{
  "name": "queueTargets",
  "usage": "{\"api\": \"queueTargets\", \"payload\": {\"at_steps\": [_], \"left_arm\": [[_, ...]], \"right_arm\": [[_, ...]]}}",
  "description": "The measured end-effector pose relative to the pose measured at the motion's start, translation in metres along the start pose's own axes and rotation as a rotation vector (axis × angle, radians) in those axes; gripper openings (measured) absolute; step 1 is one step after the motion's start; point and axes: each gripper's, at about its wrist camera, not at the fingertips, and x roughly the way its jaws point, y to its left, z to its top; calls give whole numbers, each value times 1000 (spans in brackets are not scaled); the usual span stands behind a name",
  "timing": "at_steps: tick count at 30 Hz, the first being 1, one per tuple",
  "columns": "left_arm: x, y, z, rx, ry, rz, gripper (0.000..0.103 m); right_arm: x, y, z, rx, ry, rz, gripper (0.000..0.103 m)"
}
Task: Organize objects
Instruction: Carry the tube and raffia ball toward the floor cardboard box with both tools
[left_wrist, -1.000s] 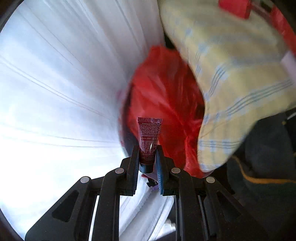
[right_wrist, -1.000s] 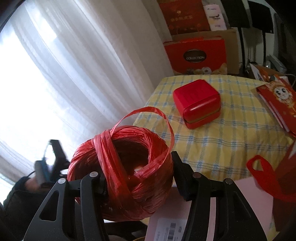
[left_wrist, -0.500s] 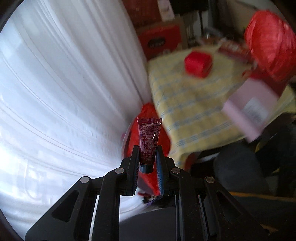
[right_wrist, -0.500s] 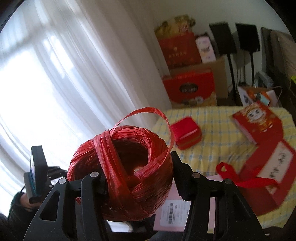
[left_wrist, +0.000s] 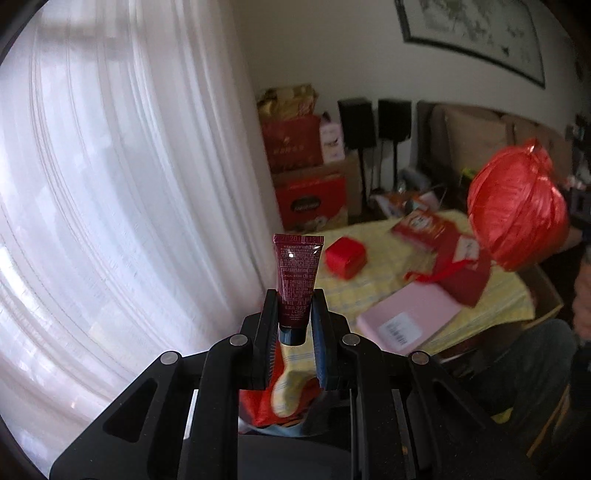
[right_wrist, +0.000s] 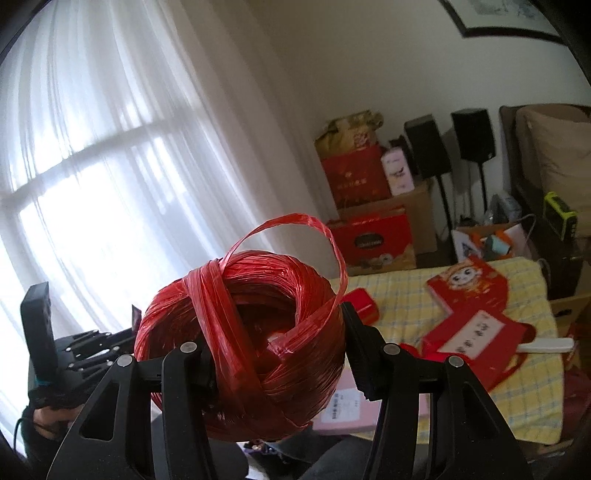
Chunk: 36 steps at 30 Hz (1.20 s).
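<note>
My right gripper (right_wrist: 273, 332) clamps the red twine ball (right_wrist: 243, 347); my left gripper (left_wrist: 293, 314) pinches the maroon tube (left_wrist: 297, 275) upright. Both now sit higher above the desk (right_wrist: 406, 306).

cluttered table (right_wrist: 406, 306), curtain (left_wrist: 129, 184) close left

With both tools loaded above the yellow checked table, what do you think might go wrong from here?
1. The left tool pinches the dark red tube only near its cap, so the tube might pivot or slip out.
2. The loose loop on the red twine ball, held in the right tool, might snag.
3. The table is crowded, so setting down might knock the small red box.
</note>
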Motion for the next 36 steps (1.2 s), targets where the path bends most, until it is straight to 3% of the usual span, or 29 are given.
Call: {"api": "queueTargets", "payload": {"at_steps": [5,12,20,24,29,36], "left_arm": [[-17,-16,15,-20,-63,-34,15],[-10,-53,40,18,-65,-102,15],[5,-95,64,3,-55,-170,15],[21,-132,80,17,-13,-248,15],[28,-185,110,80,-42,-325,15],[40,-280,150,150,-79,-528,15]], "right_arm": [[-33,-8,8,-5,-50,-16,54],[-67,-40,16,14,-98,-66,54],[-143,-134,46,59,-218,-214,54],[-170,-189,52,114,-256,-279,54],[-200,-243,64,155,-304,-371,54],[-193,-294,91,132,-254,-467,54]]}}
